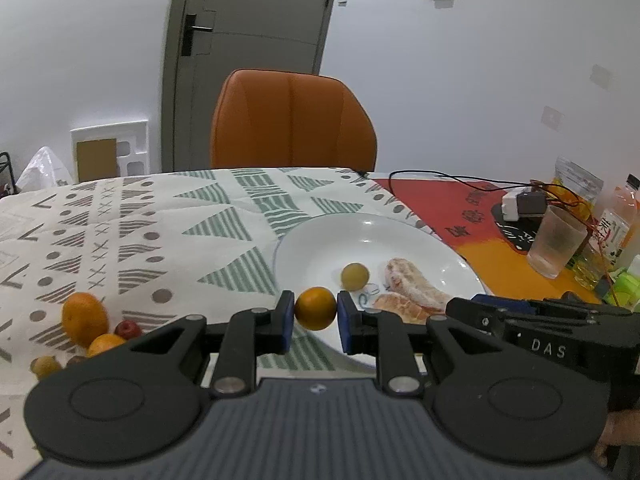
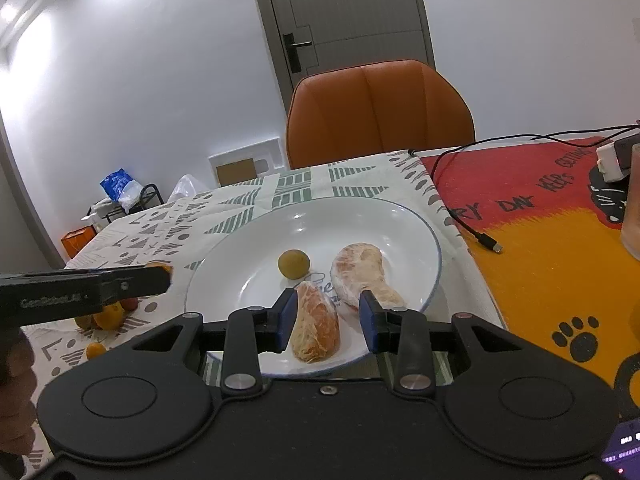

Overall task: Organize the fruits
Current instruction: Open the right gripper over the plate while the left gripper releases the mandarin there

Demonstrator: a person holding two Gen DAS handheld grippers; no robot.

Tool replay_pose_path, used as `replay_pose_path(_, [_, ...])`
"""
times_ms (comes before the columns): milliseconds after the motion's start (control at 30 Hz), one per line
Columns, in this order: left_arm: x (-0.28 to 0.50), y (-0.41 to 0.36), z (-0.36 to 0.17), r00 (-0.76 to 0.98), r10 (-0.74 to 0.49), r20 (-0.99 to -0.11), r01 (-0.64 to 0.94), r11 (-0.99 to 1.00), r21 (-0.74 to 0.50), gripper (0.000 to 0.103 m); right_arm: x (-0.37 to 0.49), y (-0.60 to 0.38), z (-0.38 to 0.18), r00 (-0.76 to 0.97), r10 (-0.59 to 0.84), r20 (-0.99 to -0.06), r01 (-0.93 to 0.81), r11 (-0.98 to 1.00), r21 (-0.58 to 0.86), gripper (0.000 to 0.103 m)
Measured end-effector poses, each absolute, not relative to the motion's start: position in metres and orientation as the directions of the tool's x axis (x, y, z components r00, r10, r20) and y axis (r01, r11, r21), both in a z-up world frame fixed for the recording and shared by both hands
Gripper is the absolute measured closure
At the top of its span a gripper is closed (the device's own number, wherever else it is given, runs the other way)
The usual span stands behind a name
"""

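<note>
My left gripper (image 1: 316,316) is shut on a small round orange fruit (image 1: 315,308) and holds it just above the near left rim of the white plate (image 1: 320,236). On the plate lie a small yellow-green fruit (image 1: 354,276) and two peeled citrus pieces (image 1: 412,284). My right gripper (image 2: 328,318) is open over the plate's (image 2: 256,256) near edge; the nearer peeled piece (image 2: 316,328) lies between its fingers, the other piece (image 2: 362,272) beside it. The yellow-green fruit (image 2: 294,264) sits mid-plate. The left gripper (image 2: 120,284) shows at the left.
Several loose fruits lie on the patterned cloth at left: an orange (image 1: 84,318), a red fruit (image 1: 128,329), smaller ones (image 2: 108,314). An orange chair (image 1: 292,124) stands behind the table. A cup (image 1: 554,240), bottles (image 1: 618,216), a charger (image 1: 520,202) and a cable (image 2: 480,236) lie at right.
</note>
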State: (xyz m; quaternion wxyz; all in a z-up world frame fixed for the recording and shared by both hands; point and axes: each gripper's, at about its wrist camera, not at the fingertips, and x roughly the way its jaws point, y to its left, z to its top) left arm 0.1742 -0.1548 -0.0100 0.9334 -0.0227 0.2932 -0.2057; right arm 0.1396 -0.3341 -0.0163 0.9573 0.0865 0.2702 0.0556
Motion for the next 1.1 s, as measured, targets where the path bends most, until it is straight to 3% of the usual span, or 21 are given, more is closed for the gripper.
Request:
replay_pose_path(233, [0.178,-0.168,-0.005,0.74,-0.416,-0.529,0.393,0.905,-0.163,0.081,0.136,-0.336,-0.016,0.85,0.157,-0.503,-0.059,0.977,0.205,0.068])
replay_pose_path(500, [0.178,-0.16,-0.01,0.745,-0.373,-0.553,0.357,0.923,-0.14,0.067,0.138,-0.332,-0.021,0.843,0.178,-0.508,-0.072,0.972,0.222,0.066])
replay_pose_path(667, [0.175,-0.146,-0.01,0.763,-0.333,-0.554,0.314,0.94,-0.132,0.046,0.139,-0.327,-0.023,0.84,0.193,-0.507,-0.081,0.969,0.235,0.063])
replay_pose_path(833, [0.171,-0.136,-0.008,0.781,-0.302,-0.546,0.286,0.951,-0.116,0.032,0.139,-0.323,-0.022,0.841,0.203,-0.501,-0.09,0.967,0.24,0.057])
replay_pose_path(1100, [0.165,-0.116,-0.008,0.795,-0.258,-0.549,0.236,0.965,-0.112,0.028,0.14,-0.31,-0.022,0.835,0.238,-0.496,-0.126,0.96,0.249,0.045])
